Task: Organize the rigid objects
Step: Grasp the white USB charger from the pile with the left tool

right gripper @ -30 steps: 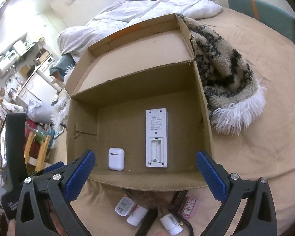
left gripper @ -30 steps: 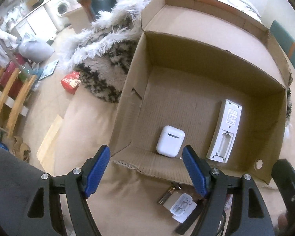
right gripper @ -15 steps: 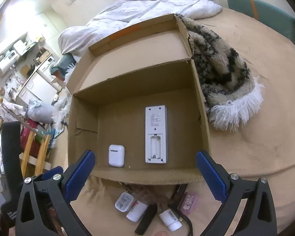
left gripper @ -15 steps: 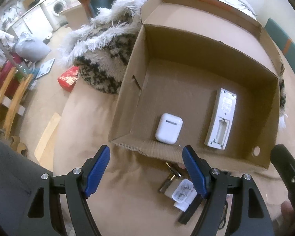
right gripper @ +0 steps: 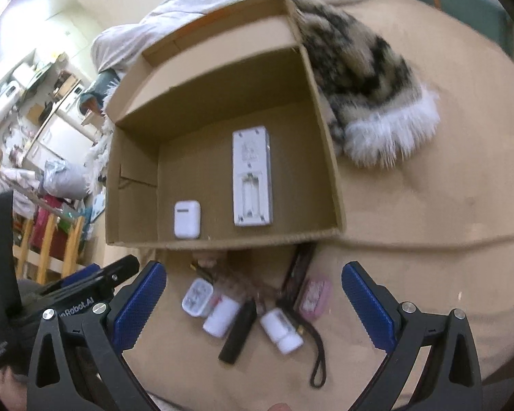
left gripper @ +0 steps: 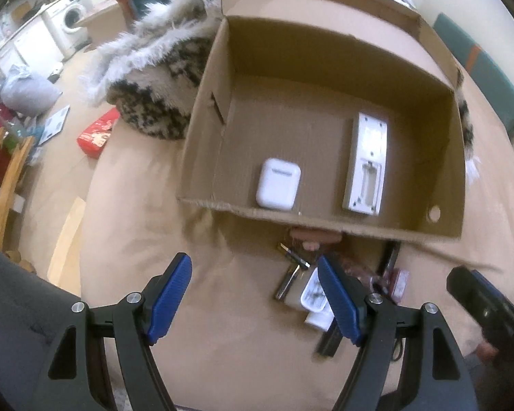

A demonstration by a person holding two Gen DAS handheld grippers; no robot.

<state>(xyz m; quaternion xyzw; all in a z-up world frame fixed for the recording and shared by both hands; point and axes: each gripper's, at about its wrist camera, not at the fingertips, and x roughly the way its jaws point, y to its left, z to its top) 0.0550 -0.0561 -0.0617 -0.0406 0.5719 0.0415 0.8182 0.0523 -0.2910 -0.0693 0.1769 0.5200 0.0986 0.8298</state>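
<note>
Case point(right gripper: 187, 219) and remote point(right gripper: 251, 175) boxed; pile point(right gripper: 243, 311) at six o'clock waits; our claws point(left gripper: 255, 299) point(right gripper: 253, 303) gape empty.

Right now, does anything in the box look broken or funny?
Yes. The white remote in the cardboard box lies face down with its battery cover missing, so the empty battery slot shows. The white earbud case beside it looks fine.
</note>
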